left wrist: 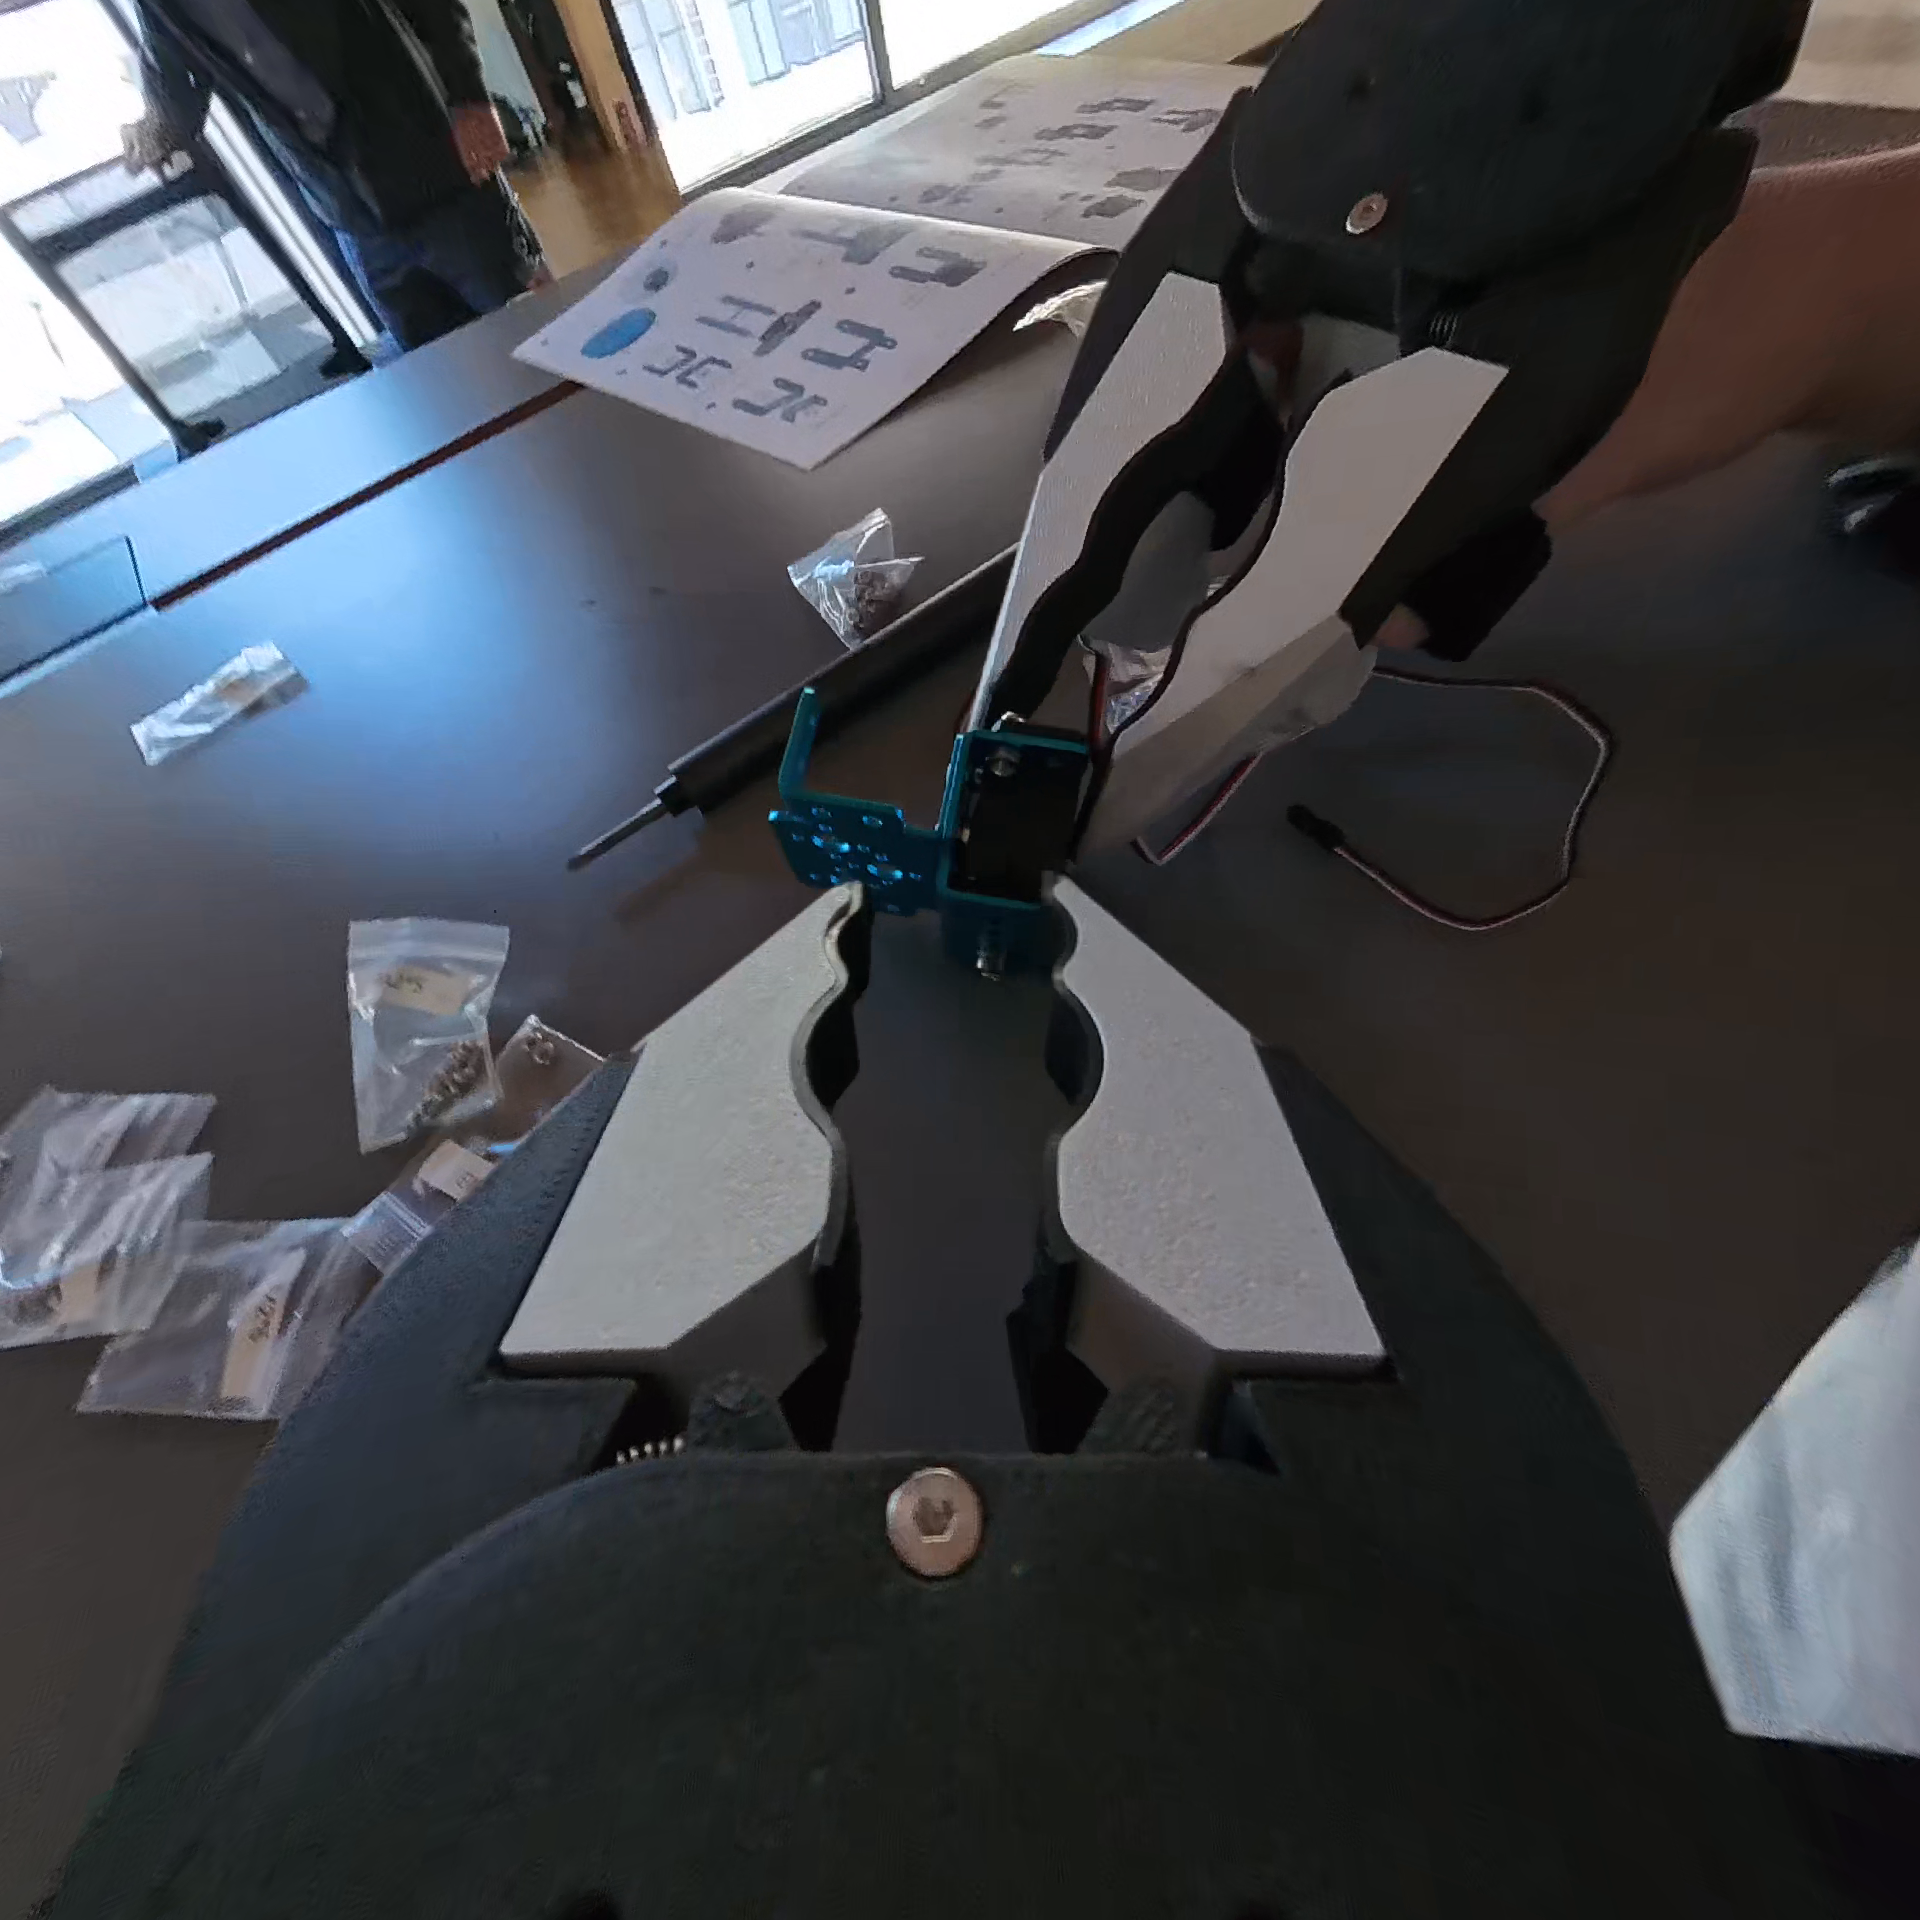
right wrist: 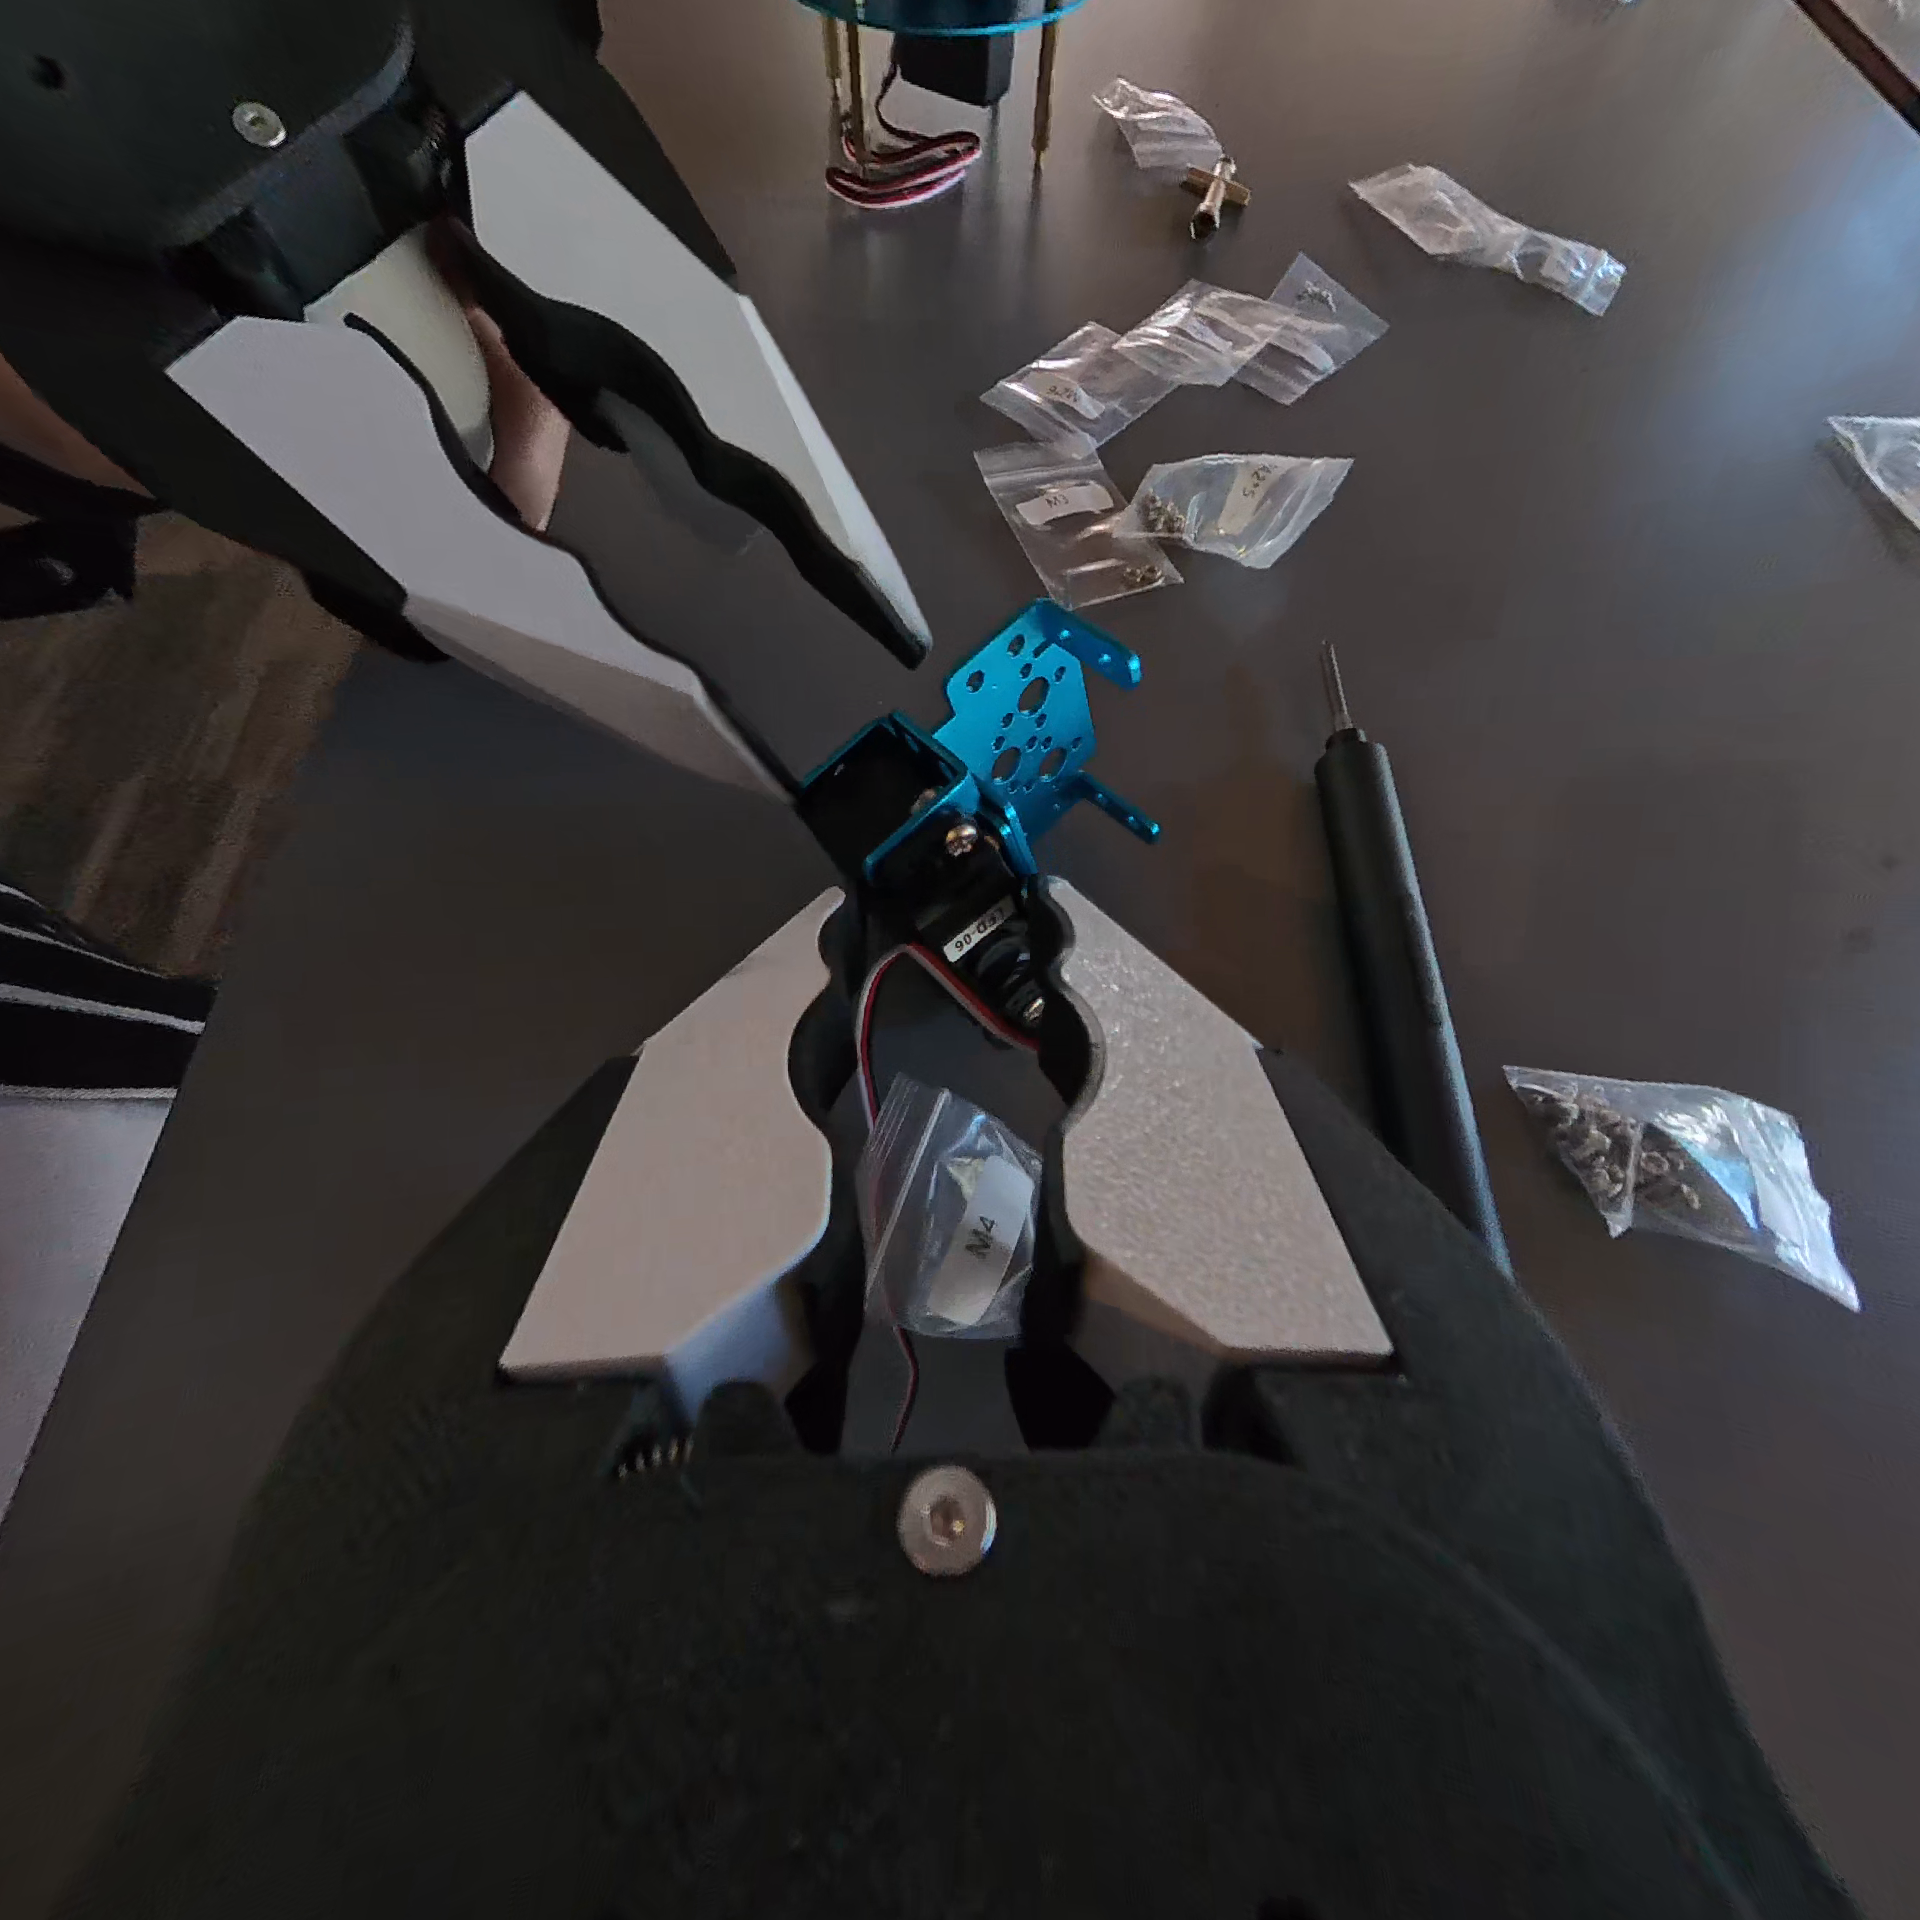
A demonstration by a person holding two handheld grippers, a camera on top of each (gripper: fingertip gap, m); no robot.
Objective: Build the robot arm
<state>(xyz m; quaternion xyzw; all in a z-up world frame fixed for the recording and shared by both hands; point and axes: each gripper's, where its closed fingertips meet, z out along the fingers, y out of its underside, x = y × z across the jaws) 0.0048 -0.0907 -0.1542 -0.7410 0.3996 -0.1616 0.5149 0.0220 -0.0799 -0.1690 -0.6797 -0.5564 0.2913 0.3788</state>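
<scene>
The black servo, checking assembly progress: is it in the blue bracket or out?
In: the black servo sits within the blue bracket's frame, a screw through its tab.

The blue round assembly is cut off by the top edge.

The left hand-held gripper has its tips against a blue perforated metal bracket holding a black servo, which the right hand-held gripper pinches above the dark tabletop, beside a black screwdriver.

Writing shows on a servo label, bag stickers and an open booklet.
</scene>
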